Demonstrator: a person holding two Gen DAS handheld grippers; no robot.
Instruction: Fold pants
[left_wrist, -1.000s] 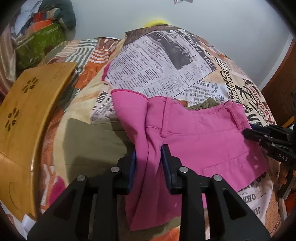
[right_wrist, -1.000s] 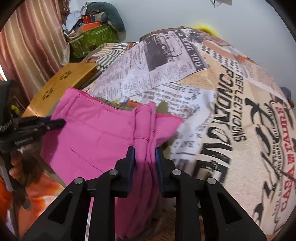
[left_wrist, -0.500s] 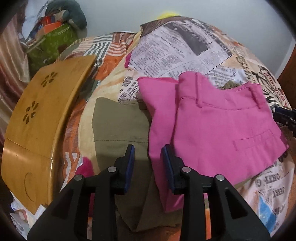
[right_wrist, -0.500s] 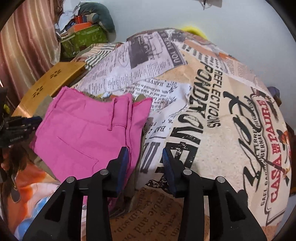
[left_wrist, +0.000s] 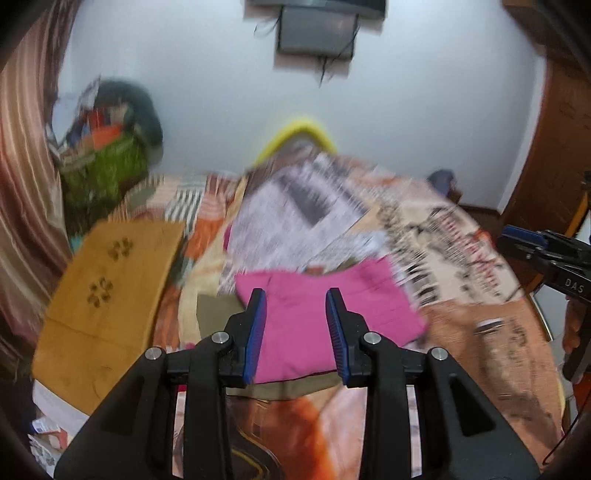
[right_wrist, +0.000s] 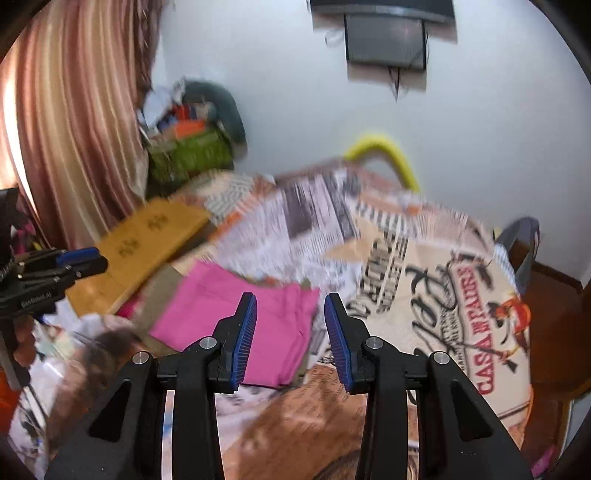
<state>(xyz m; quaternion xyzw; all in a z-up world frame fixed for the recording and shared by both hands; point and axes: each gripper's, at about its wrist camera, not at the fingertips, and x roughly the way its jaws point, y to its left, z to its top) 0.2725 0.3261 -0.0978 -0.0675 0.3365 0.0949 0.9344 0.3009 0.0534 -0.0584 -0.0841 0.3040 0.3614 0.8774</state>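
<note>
The pink pants (left_wrist: 325, 310) lie folded flat on the bed, on top of an olive-green garment (left_wrist: 214, 308). They also show in the right wrist view (right_wrist: 236, 325). My left gripper (left_wrist: 295, 328) is open and empty, raised above and in front of the pants. My right gripper (right_wrist: 290, 332) is open and empty, also raised back from them. Each gripper shows at the edge of the other's view: the right one (left_wrist: 517, 240) and the left one (right_wrist: 77, 256). Both views are motion-blurred.
The bed has a newspaper-print cover (right_wrist: 424, 280). A wooden lap table (left_wrist: 107, 291) lies at the left. A pile of bags and clothes (left_wrist: 107, 147) sits in the far left corner by a curtain (right_wrist: 70, 129). A dark screen (left_wrist: 317, 33) hangs on the wall.
Both grippers opened, let go of the pink pants, and pulled up and back. The pants now lie flat and look smaller and farther away.
</note>
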